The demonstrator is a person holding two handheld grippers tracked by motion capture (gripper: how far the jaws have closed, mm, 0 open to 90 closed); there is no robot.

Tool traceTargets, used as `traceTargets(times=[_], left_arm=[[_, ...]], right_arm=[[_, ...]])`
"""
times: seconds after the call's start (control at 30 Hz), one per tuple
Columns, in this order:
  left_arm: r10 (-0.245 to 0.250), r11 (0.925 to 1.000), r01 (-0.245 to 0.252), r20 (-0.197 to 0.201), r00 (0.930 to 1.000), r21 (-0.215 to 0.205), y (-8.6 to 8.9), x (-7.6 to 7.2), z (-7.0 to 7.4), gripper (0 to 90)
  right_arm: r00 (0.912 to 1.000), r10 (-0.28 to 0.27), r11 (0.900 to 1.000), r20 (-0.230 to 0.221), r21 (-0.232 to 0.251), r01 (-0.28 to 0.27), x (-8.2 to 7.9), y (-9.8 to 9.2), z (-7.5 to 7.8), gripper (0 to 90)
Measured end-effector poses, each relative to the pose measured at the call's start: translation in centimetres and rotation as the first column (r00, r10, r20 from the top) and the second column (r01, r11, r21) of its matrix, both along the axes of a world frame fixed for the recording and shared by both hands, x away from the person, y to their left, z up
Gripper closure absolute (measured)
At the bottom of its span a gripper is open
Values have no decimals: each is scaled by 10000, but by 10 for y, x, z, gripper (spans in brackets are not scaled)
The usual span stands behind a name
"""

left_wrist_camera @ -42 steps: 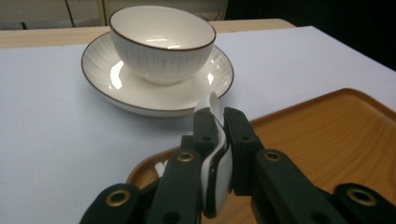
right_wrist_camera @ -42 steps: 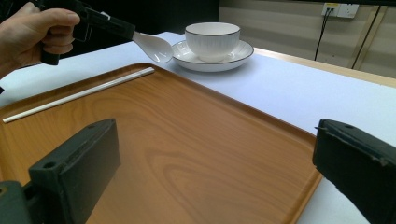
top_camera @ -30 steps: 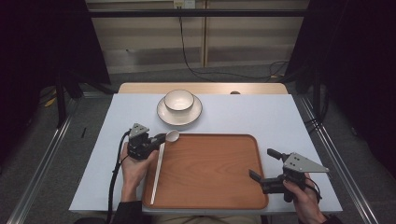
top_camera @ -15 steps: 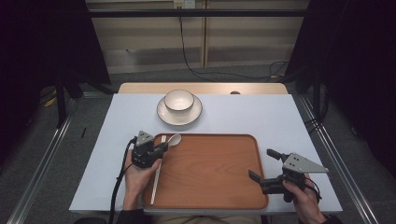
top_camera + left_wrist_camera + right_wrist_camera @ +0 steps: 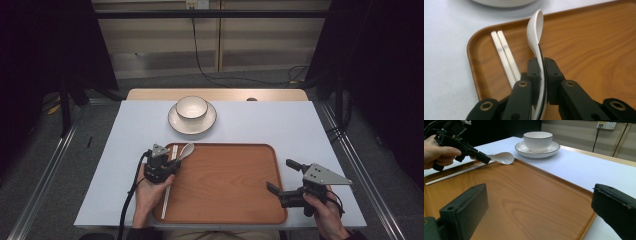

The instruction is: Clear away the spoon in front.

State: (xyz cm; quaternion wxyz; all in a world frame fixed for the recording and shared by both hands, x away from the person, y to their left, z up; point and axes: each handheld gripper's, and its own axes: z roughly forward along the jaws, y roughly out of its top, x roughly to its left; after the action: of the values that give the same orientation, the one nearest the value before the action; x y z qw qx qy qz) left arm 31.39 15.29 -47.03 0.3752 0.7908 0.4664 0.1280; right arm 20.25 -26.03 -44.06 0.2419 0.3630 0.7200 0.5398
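1. Where the wooden tray (image 5: 225, 190) curves at its far left corner, a white spoon (image 5: 535, 30) is gripped by its handle, the bowl of the spoon raised just over the tray's rim.
2. The spoon is clamped between the jaws of the left gripper (image 5: 542, 71), which is held in the left hand (image 5: 150, 192).
3. Two white chopsticks (image 5: 505, 56) are laid side by side along the tray's left edge, just beside the spoon.
4. The right gripper (image 5: 286, 179) is held at the tray's near right corner, its jaws wide apart with nothing between them.
5. A bowl (image 5: 192, 107) is set on a saucer (image 5: 175, 123) on the far part of the surface (image 5: 280, 122).
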Motion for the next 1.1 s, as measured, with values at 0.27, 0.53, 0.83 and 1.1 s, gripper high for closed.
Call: traceTargets(times=[0.27,0.53,0.83,1.1], left_arm=[[-4,9992,13,-223,9998,394,-3,1,-2,835],[-89,9994,97,-232,9997,342,-4,0,-2,783],[-98,9993,105,-210,9997,364,-6,-1,-1,742],[-237,9995,243,-324,9992,179,-3,0,-1,715]], right_arm=[[10000,-10,10000,32,-11,10,0,-1,0,4],[10000,-3,10000,31,-10,3,0,0,0,4],[10000,-15,10000,38,-10,15,0,0,0,4],[10000,-16,10000,19,36,16,0,-1,0,4]])
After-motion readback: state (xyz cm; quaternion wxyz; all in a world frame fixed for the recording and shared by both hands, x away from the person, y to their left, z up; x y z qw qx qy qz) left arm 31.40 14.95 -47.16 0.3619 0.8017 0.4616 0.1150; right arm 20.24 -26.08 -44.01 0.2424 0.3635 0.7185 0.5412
